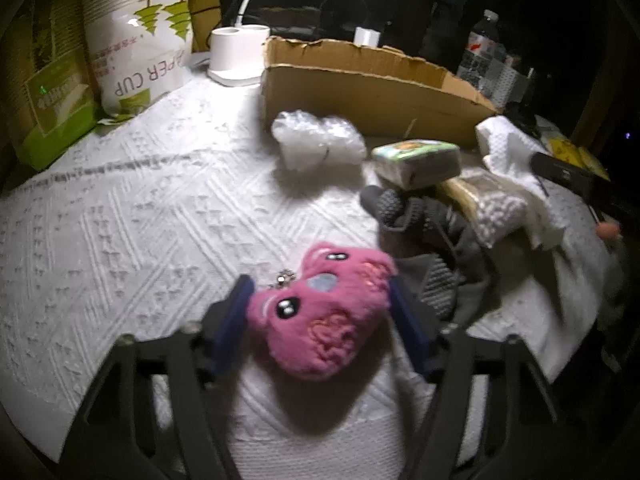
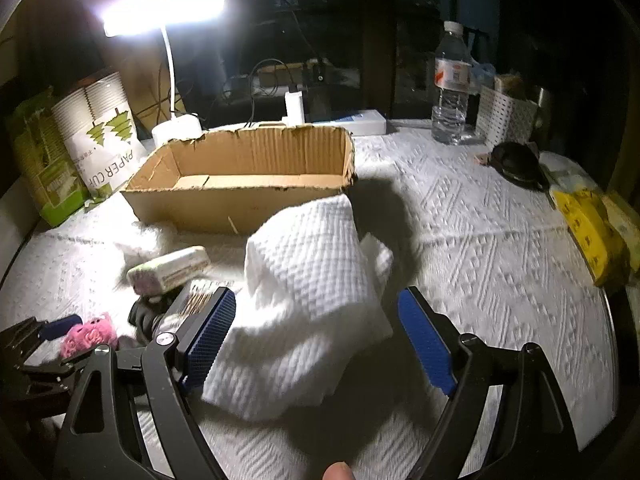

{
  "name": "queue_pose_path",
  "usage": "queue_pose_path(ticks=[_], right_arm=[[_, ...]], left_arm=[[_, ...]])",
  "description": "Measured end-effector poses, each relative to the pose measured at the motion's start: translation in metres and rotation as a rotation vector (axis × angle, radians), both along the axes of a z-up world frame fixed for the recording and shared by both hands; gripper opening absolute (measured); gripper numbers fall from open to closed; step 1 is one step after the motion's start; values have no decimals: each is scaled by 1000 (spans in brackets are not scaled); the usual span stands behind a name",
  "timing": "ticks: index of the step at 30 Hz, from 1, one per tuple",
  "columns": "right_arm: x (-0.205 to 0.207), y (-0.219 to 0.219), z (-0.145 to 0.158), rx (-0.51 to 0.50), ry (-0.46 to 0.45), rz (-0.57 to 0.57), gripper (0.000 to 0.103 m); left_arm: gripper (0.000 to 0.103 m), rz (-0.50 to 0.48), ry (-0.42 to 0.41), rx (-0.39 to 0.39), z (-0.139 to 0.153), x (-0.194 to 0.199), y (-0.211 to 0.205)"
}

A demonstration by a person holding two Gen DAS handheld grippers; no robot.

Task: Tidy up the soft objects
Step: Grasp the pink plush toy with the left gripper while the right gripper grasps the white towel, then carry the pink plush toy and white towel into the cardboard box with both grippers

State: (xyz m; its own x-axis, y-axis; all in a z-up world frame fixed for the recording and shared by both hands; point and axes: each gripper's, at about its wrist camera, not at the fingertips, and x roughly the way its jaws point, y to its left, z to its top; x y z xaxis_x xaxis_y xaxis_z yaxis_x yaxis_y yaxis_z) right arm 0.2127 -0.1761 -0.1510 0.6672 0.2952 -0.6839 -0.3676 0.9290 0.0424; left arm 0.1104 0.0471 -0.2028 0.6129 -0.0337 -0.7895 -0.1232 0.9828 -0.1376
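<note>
In your left wrist view, your left gripper (image 1: 320, 316) has its 2 blue pads pressed against either side of the pink plush toy (image 1: 320, 316), pinching it above the white embossed cloth (image 1: 120, 220). Just beyond it lies a grey knitted item (image 1: 420, 232), then a wrapped tissue pack (image 1: 416, 158), a clear crumpled bag (image 1: 316, 140) and the cardboard box (image 1: 360, 96).

In your right wrist view, your right gripper (image 2: 316, 336) stands spread wide, with the white waffle towel (image 2: 304, 300) bunched between its pads; the left pad touches the towel, the right pad sits apart from it. The box (image 2: 240, 208) sits open just behind the towel. The plush (image 2: 90, 334) shows at far left.
</note>
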Motion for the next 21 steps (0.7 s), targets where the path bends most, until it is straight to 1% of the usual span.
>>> queue_pose_path(ticks=[2,4,5,6,7,8,9,10,12,14,17,21], right_arm=[[6,3,-1,0,-4,-1,86],[10,5,-3,-1,-8,7,85],[11,6,-5,-4,-9,11,75],[13,7,-6,-11,-6,13,58],[15,8,-7,-11,0,17,50],[17,8,-6,-5,3,17,36],[17,7,-5,3,2,16,20],[16,5,-2,12,-5,16,15],[15,4,5,24,-21,31,10],[13,1,12,36,-34,41,7],[12,-4,24,61,-51,39,7],[10,-10,46,86,-102,38,7]], left_arm=[[60,-11,-2,11,2,0,-3],[56,-15,-12,1,4,-2,-3],[55,-16,-17,0,6,-3,-2],[55,-17,-22,-1,8,-3,-1],[54,-16,-30,-3,9,-4,0],[54,-15,-38,-11,12,-4,1],[54,-12,-47,-15,15,-4,2],[54,-12,-55,-18,17,-5,3],[54,-14,-75,-17,22,-5,2],[54,-18,-89,-22,27,-3,2],[54,-20,-110,-27,35,1,2],[54,-27,-143,-28,49,9,2]])
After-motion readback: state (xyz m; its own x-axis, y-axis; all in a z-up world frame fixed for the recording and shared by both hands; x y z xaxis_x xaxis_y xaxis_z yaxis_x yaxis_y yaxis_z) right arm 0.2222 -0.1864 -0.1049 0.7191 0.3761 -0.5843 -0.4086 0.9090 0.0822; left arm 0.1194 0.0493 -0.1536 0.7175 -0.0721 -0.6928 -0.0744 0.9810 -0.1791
